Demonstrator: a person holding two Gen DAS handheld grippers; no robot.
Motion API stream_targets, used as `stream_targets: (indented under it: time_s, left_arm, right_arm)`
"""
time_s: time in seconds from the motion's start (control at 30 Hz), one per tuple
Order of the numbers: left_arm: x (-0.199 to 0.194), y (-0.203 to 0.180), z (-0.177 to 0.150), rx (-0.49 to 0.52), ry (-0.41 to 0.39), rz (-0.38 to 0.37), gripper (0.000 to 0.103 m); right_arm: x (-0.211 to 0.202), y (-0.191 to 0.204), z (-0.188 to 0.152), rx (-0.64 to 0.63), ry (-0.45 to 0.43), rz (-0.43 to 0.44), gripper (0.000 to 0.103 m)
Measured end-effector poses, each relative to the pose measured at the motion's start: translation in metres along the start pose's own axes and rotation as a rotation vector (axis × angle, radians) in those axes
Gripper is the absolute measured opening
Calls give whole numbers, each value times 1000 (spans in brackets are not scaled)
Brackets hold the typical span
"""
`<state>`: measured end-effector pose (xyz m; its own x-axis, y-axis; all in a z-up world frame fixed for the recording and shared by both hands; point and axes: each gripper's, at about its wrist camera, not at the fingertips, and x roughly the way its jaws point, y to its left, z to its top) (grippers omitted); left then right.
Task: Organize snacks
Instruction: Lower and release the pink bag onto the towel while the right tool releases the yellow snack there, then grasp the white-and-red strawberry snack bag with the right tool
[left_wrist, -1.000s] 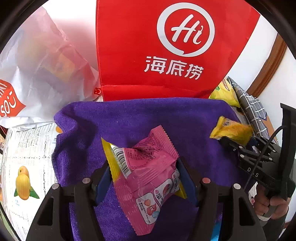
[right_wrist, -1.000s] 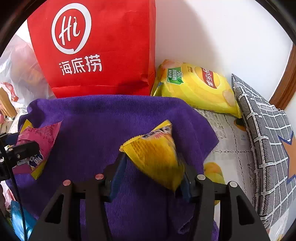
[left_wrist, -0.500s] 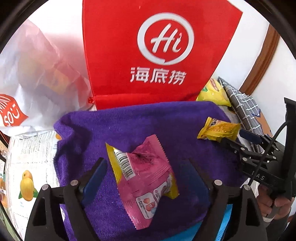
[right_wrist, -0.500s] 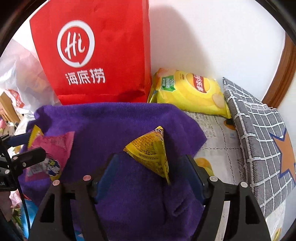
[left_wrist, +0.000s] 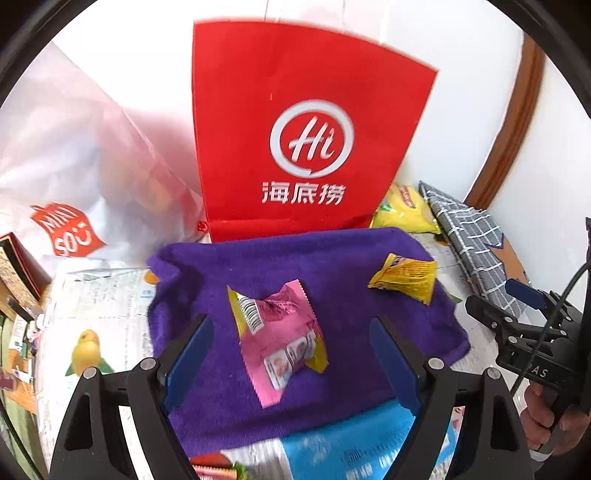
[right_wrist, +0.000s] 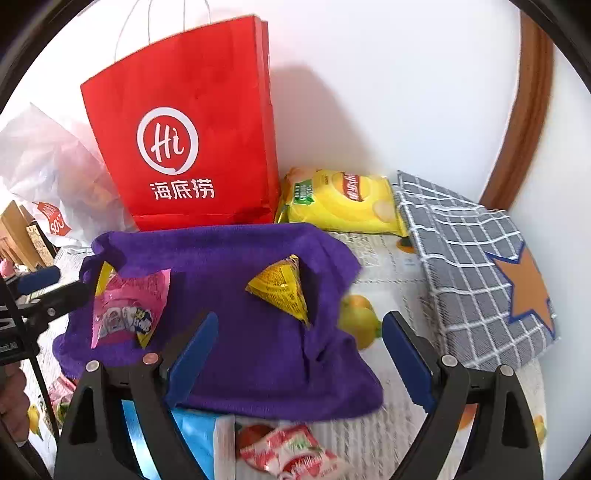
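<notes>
A pink snack packet (left_wrist: 280, 332) lies on the purple towel (left_wrist: 332, 254), and a yellow packet (left_wrist: 404, 282) rests near the towel's right edge. My left gripper (left_wrist: 291, 363) hovers open above the pink packet, with both pads clear of it. In the right wrist view the yellow packet (right_wrist: 282, 291) lies on the towel (right_wrist: 240, 251) just beyond my right gripper (right_wrist: 299, 358). Its jaws are opening and nothing is between them. The pink packet (right_wrist: 125, 310) shows at the left, beside the left gripper's fingers (right_wrist: 48, 291).
A red paper bag (right_wrist: 184, 147) stands behind the towel against the wall. Right of it lie a yellow chips bag (right_wrist: 340, 203) and a grey checked cushion (right_wrist: 472, 266). At the left is a white plastic bag (left_wrist: 74, 166). Near the front lie a blue packet (left_wrist: 351, 443) and a red-white packet (right_wrist: 288, 454).
Both grippers let go of their packets, widened, and drew up and back. The pink and yellow packets now lie loose on the towel.
</notes>
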<state>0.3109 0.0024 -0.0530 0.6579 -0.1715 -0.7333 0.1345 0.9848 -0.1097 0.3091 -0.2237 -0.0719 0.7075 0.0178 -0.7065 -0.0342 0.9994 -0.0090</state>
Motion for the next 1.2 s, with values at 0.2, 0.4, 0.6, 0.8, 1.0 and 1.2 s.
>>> stream_targets:
  time_s: [0.2, 0.4, 0.6, 0.8, 1.0, 1.2]
  left_arm:
    - [-45, -6, -16, 1, -50, -22, 86]
    - [-81, -13, -39, 8, -73, 11, 86]
    - [-110, -16, -65, -2, -86, 9, 86]
    - [-121, -16, -85, -6, -54, 16, 86]
    - [-126, -14, -101, -22, -50, 24, 86]
    - [-127, -7, -113, -34, -45, 28, 84]
  right_arm:
    - [-44, -2, -13, -4, -41, -40, 97]
    - [-80, -2, -32, -4, -70, -59, 100]
    - [-103, 1, -53, -9, -58, -139, 100]
    - [-122, -2, -76, -26, -78, -112, 100]
    - [-125, -2, -91, -46, -80, -93, 100]
    - [-117, -16, -99, 8, -69, -82, 95]
